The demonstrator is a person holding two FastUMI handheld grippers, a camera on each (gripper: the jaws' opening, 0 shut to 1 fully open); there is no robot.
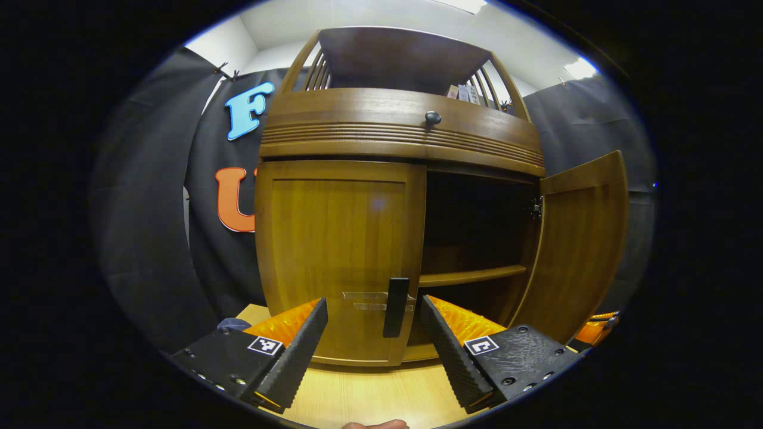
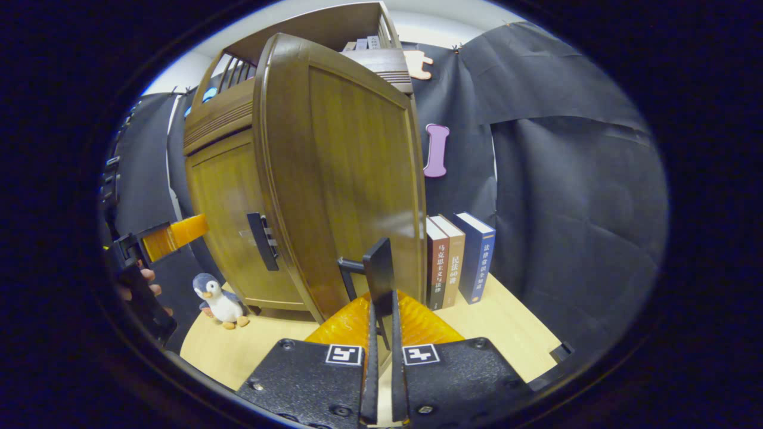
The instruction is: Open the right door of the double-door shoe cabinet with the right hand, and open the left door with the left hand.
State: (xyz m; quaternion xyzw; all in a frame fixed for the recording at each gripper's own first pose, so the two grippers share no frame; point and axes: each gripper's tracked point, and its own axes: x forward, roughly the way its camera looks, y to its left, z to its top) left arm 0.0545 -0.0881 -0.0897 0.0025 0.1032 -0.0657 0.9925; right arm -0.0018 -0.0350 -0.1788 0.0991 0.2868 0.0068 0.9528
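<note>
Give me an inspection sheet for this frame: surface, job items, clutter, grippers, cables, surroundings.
Surface: light wooden tabletop, bare in front of the cabinet.
Job's things: brown wooden double-door shoe cabinet; right door swung open, dark shelf inside; left door closed, its black bar handle untouched.
Clutter: small plush penguin by the cabinet's base; three upright books behind the open door.
Grippers: left gripper open, lined up short of the left handle; right gripper shut on the right door's black handle.
Cables: nothing seen.
Surroundings: black cloth booth wall, white ceiling.
</note>
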